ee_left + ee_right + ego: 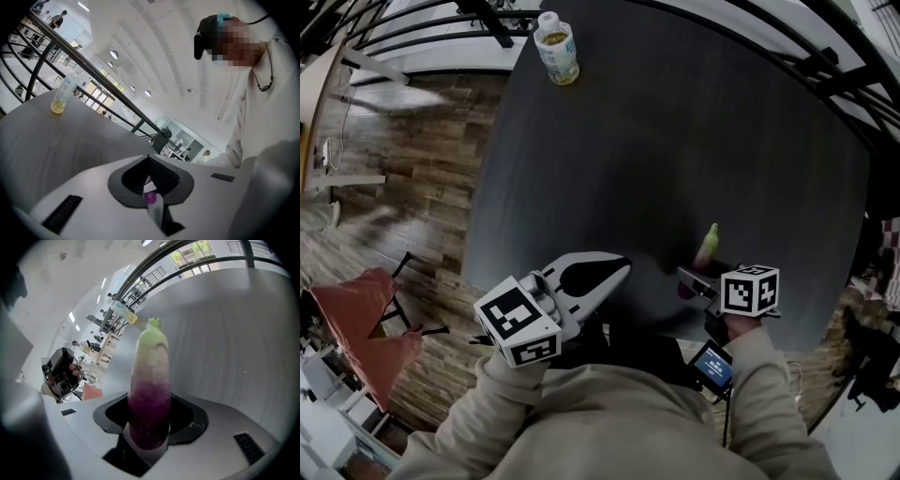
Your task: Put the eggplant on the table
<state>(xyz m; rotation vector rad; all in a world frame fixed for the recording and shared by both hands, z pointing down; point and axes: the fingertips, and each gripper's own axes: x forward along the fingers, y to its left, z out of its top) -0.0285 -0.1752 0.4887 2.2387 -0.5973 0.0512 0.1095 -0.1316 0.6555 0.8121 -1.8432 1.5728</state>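
1. Right gripper is pinching the eggplant by its purple end. The green tip pokes out ahead of the jaws, over the table. Can't tell if it's touching yet.
2. Left gripper is pressed together, holding nothing, off to the side.
3. My worry: it's round and held by one end. Let go while it's tilted and it could roll off the table edge just behind the gripper.

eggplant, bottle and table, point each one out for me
eggplant (149,394), right gripper view, purple lower body
bottle (557,49), head view, middle of its body
table (675,141), head view, bare dark top
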